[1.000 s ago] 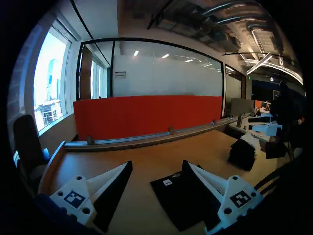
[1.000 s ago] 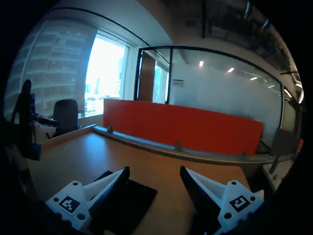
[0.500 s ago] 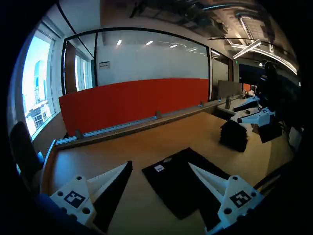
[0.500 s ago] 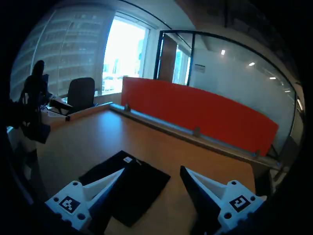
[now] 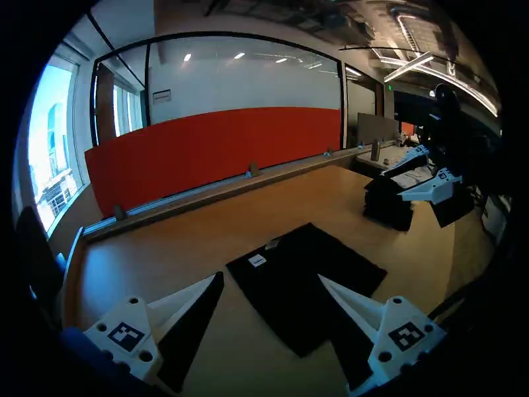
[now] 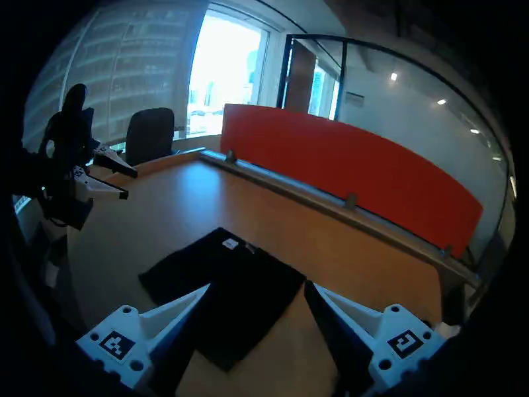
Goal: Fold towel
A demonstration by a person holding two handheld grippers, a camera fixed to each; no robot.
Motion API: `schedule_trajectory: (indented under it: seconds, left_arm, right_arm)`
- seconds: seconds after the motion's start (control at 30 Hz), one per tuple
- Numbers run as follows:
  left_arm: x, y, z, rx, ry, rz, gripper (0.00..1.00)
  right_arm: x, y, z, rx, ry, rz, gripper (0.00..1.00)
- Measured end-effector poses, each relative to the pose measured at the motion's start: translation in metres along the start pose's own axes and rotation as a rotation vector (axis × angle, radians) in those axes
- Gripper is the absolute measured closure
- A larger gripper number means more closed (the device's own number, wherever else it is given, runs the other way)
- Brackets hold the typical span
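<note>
A black towel (image 5: pixel 307 284) with a small white label (image 5: pixel 256 261) lies flat on the wooden table (image 5: pixel 198 245). My left gripper (image 5: pixel 269 276) hangs open just above its near edge, holding nothing. In the right gripper view the same towel (image 6: pixel 228 278) lies spread under and ahead of my right gripper (image 6: pixel 258 285), which is also open with nothing between its fingers. Each view shows the other gripper farther off: the right gripper (image 5: pixel 423 182) at the table's far right, the left gripper (image 6: pixel 99 175) at the far left.
A stack of folded black towels (image 5: pixel 387 202) sits on the table by the far gripper. A red partition (image 5: pixel 218 149) and a metal rail (image 6: pixel 344 212) run along the table's back edge. An office chair (image 6: pixel 149 132) stands by the window.
Both cameras have pulled back and tilted down over the table, so more of the towel is in view. The grippers have stayed open and the towel has not moved.
</note>
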State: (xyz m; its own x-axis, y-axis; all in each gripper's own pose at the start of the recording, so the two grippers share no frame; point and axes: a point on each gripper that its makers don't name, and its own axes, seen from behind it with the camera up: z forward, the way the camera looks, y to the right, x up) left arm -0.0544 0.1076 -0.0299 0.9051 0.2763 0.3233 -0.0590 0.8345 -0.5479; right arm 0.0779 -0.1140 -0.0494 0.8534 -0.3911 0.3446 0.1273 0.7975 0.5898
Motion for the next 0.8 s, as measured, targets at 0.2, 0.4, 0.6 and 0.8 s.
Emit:
schedule_trajectory:
  seconds: [0.2, 0.4, 0.6, 0.8]
  left_arm:
    - [-0.023, 0.011, 0.009, -0.026, -0.042, 0.005, 0.06]
    - [-0.043, 0.022, 0.018, -0.046, -0.079, 0.021, 0.06]
    - [-0.061, 0.03, 0.027, -0.061, -0.106, 0.016, 0.06]
    - [-0.085, 0.037, 0.038, -0.077, -0.147, 0.021, 0.06]
  right_arm:
    - [-0.02, -0.007, 0.006, 0.023, -0.031, 0.007, 0.0]
    - [-0.042, -0.013, 0.014, 0.039, -0.063, 0.007, 0.0]
    - [-0.064, -0.019, 0.024, 0.049, -0.094, 0.011, 0.0]
    - [-0.086, -0.027, 0.033, 0.061, -0.127, 0.011, 0.0]
